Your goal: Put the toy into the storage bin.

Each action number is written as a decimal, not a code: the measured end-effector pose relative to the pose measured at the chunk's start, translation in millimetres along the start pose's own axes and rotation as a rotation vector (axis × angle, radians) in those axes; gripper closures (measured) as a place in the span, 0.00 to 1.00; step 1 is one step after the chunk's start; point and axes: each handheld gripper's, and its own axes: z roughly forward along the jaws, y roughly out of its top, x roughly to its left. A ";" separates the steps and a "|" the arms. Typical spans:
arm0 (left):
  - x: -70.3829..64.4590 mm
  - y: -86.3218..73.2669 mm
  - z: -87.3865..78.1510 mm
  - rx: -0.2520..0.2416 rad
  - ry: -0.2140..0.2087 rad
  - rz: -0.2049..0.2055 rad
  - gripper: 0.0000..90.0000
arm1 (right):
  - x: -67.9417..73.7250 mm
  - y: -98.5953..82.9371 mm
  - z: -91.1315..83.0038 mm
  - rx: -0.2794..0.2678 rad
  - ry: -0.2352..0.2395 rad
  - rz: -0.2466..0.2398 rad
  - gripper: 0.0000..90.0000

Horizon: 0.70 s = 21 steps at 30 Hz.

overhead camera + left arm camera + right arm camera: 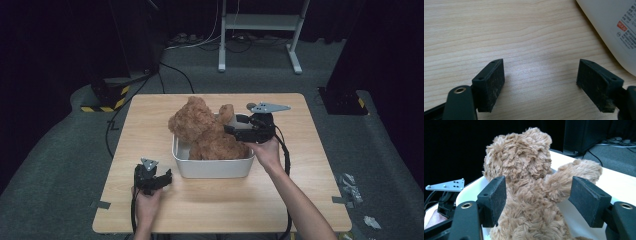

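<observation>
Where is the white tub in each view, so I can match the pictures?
High view: tub at table centre, holding the teddy.
Left gripper view: its wall with a printed label at the upper right.
Right gripper view: its rim behind the teddy, lower left.
Shared landmark: the wooden table.

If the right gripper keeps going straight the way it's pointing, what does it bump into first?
Most likely the teddy bear. The right gripper points at its back, jaws open on either side of its body, as it sits in the white tub. How close it is, I can't tell.
</observation>
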 end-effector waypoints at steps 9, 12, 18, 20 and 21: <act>0.0 -0.1 0.0 0.000 -0.001 -0.003 0.25 | -2.7 -0.5 -10.2 -0.020 -0.021 0.006 0.35; 0.1 -0.1 0.1 -0.001 -0.001 0.000 0.25 | -3.7 -0.6 -12.9 -0.027 -0.025 0.008 0.36; 0.1 -0.1 0.0 0.000 -0.001 0.000 0.25 | -4.8 -0.4 -17.4 -0.042 -0.032 0.011 0.36; 0.3 -0.1 0.0 0.000 -0.001 0.002 0.25 | -5.1 -0.5 -18.8 -0.045 -0.034 0.016 0.36; 0.1 -0.1 0.1 -0.001 -0.001 0.000 0.25 | -5.4 -0.5 -19.6 -0.046 -0.036 0.013 0.36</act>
